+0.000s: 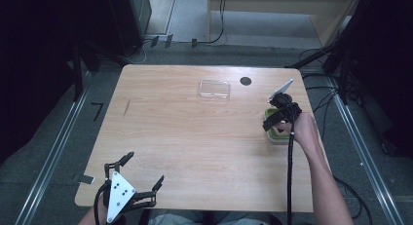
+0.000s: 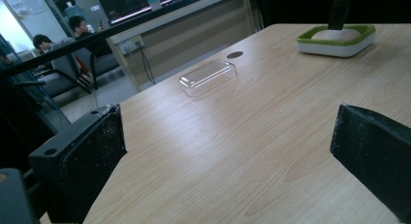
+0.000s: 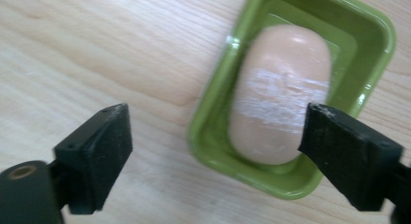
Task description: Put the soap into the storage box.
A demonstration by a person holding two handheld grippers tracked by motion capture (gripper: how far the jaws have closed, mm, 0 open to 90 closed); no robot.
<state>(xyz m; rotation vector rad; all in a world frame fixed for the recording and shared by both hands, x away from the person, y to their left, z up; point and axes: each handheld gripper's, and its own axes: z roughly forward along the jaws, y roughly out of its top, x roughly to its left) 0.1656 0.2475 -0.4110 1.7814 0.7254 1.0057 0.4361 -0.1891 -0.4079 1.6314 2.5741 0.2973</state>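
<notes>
A green soap dish (image 3: 291, 93) sits near the right edge of the wooden table (image 1: 195, 137), holding a pale bar of soap (image 3: 283, 93). The right gripper (image 3: 215, 136) hangs over the dish, jaws spread wide. Left of the dish lies a clear plastic lid (image 1: 214, 88). Far from the dish, the left gripper (image 1: 141, 174) rests wide open.

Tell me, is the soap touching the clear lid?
Apart. The high view shows the clear lid lying alone near the table's far edge, while the soap sits in the green dish far to its right, bare wood between.
</notes>
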